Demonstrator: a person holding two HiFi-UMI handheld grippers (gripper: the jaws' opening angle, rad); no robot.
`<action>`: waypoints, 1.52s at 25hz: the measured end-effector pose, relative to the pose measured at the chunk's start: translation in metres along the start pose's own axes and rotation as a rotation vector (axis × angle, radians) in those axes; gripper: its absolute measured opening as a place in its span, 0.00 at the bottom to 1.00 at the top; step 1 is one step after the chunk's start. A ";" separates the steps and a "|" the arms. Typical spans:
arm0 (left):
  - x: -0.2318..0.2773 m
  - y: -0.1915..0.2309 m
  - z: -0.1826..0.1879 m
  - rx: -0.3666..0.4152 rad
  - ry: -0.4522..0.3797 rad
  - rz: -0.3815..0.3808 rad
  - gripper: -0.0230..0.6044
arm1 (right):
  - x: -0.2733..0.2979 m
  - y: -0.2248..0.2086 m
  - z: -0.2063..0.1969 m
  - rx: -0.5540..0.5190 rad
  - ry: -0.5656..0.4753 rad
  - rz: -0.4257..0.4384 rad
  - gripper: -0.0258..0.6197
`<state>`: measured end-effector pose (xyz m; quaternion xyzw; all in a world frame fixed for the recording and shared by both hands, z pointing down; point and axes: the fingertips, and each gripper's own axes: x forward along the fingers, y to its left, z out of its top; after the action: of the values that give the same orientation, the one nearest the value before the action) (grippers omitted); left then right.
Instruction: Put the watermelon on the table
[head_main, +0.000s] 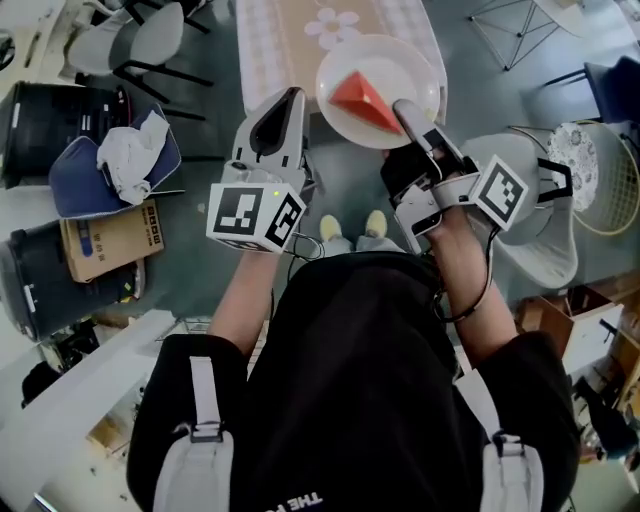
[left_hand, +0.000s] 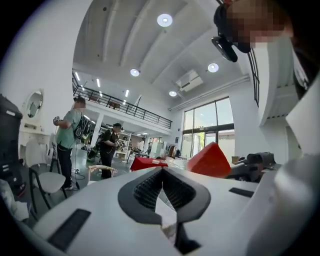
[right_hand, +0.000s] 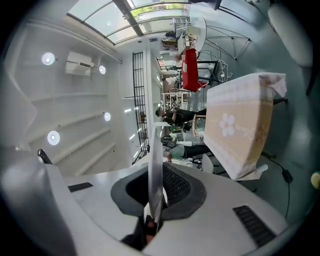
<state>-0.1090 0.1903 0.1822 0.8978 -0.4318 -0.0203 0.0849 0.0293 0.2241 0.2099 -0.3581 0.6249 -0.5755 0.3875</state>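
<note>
The bench (head_main: 290, 40), covered in a pale flowered cloth, stands just ahead of the person. At its near end the white plate (head_main: 340, 118) is held by its rim, the right gripper (head_main: 408, 115) having its fingers pinched onto the edge. The left gripper (head_main: 283, 105) is alongside, fingers pressed together on nothing. The red watermelon (head_main: 362, 98) wedge lies on the plate.

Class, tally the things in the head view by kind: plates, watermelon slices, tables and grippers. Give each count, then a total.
Round white plate: 1
Red wedge-shaped watermelon slice: 1
Table with pale flowered cloth: 1
Handheld white grippers: 2 (left gripper, right gripper)
Total: 5
</note>
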 end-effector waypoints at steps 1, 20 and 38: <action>-0.003 -0.003 0.000 0.026 0.001 -0.003 0.05 | -0.004 0.000 0.005 -0.004 -0.012 -0.005 0.09; -0.072 0.057 0.012 0.114 -0.001 0.076 0.05 | -0.018 0.016 -0.031 -0.018 -0.118 -0.043 0.08; -0.079 0.081 0.018 0.180 0.028 0.169 0.05 | -0.017 0.019 -0.032 -0.045 -0.118 -0.061 0.08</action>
<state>-0.2230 0.1992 0.1751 0.8623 -0.5049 0.0382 0.0111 0.0077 0.2548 0.1938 -0.4188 0.6024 -0.5509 0.3978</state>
